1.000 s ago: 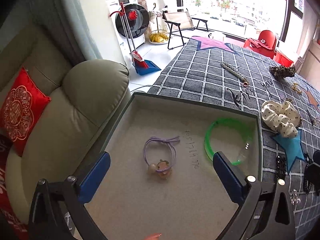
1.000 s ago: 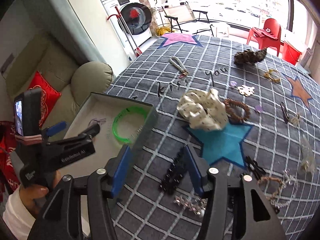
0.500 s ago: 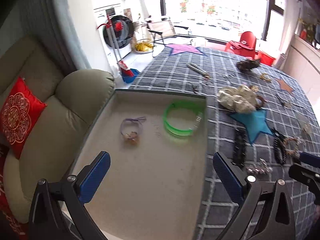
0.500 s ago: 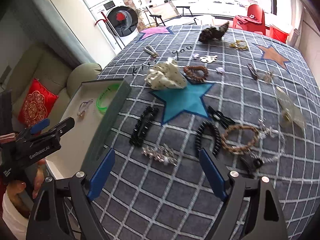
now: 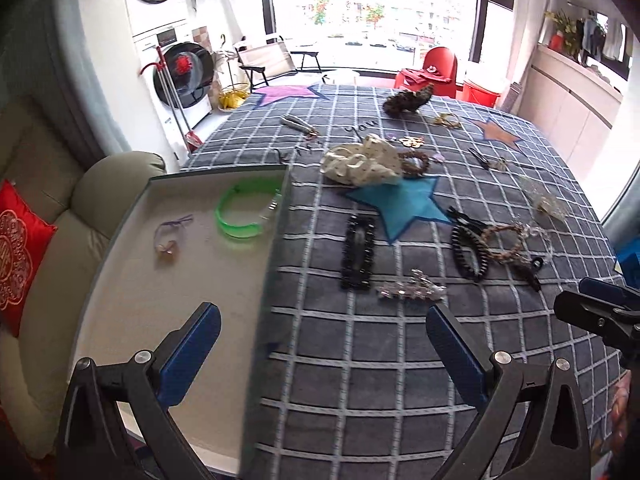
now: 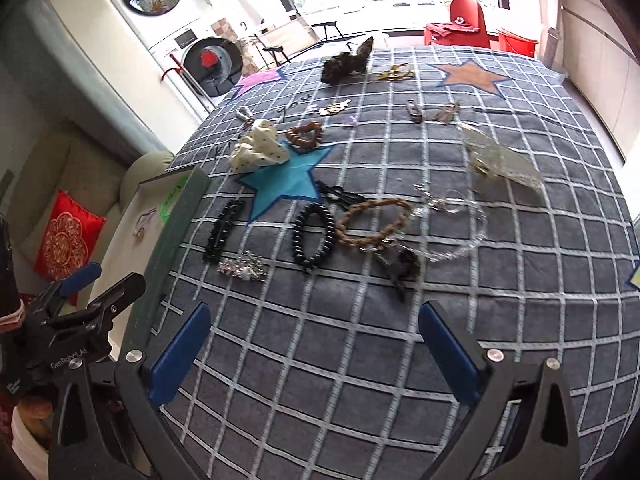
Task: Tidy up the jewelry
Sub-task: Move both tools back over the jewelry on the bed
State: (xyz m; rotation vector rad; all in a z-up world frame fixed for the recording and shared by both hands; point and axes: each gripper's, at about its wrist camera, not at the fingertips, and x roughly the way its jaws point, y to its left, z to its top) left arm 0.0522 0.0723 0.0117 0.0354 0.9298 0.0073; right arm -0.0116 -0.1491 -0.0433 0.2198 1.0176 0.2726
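Tray [image 5: 120, 216]: grey, at nine o'clock; holds green bangle [image 5: 244, 212] and purple hair tie [image 5: 170, 236].
Left gripper [image 5: 320, 344]: spread wide, empty.
Right gripper [image 6: 316, 344]: spread wide, empty.

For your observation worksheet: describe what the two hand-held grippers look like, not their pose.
Each hand-held gripper, left and right, has a black frame, silver screws and two blue finger pads. The right wrist view shows white "GenRobot.AI" lettering on the left one's body.

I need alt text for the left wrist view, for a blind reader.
The open left gripper hovers above the edge of a grey tray holding a green bangle and a purple hair tie. Hair clips and bracelets lie scattered on the checked cloth.
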